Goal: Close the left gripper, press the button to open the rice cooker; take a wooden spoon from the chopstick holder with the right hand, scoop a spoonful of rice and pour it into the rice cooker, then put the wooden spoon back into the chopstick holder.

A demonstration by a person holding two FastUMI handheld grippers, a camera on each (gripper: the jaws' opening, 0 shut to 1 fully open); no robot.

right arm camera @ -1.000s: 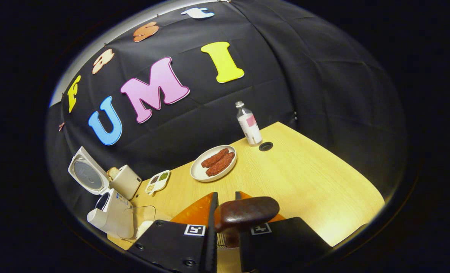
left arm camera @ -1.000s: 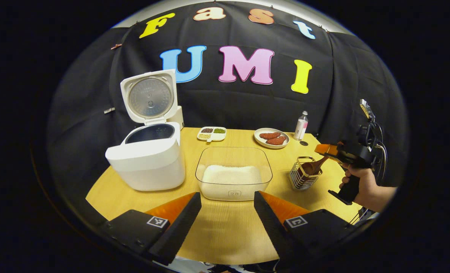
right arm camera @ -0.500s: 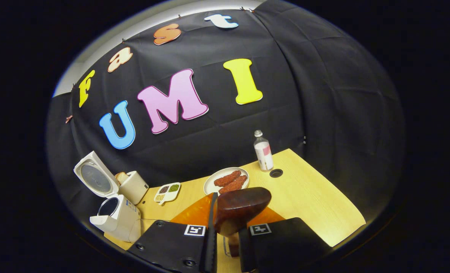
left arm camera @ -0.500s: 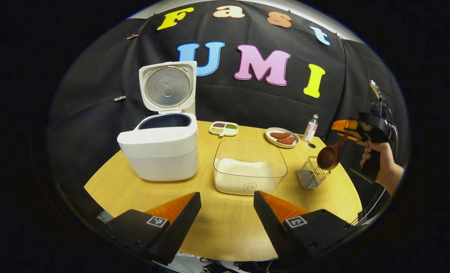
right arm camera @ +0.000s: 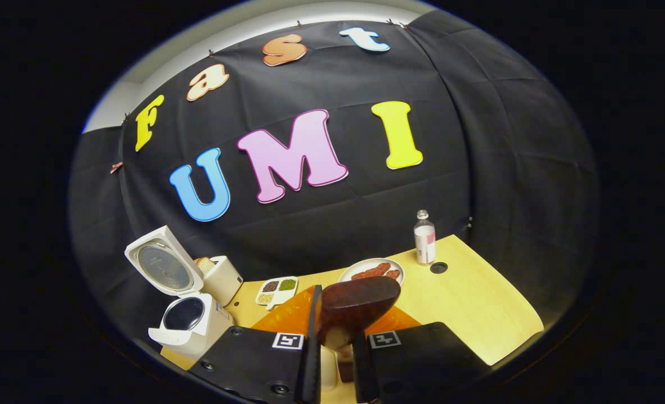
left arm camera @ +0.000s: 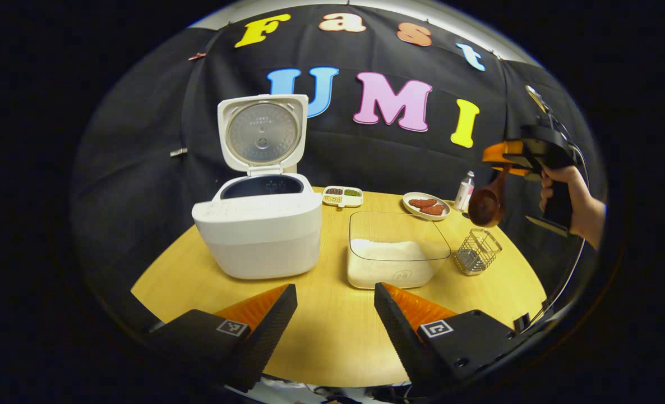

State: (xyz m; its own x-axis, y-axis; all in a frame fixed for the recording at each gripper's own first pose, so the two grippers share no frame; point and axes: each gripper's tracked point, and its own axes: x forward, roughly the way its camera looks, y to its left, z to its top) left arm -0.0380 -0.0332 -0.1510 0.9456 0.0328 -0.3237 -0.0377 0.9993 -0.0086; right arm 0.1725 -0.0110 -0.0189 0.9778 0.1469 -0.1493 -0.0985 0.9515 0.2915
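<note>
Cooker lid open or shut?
Open. The lid stands upright behind the cooker, its metal inner face showing and the dark pot opening exposed below it.

Round-edged wooden table (left arm camera: 332,331) before a black cloth wall (left arm camera: 142,146).

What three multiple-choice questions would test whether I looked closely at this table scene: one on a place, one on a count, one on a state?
1. Where is the wooden spoon?
A. In the wire holder
B. Held in the air by the right gripper
C. In the rice

2. How many compartments has the small divided dish?
A. Two
B. Four
C. Six

3. What state is the rice cooker in?
A. Lid up
B. Lid shut
C. Tipped over

Answers: 1 B, the spoon hangs above the empty wire holder. 2 B, four fillings show. 3 A, the lid stands upright behind the pot.
</note>
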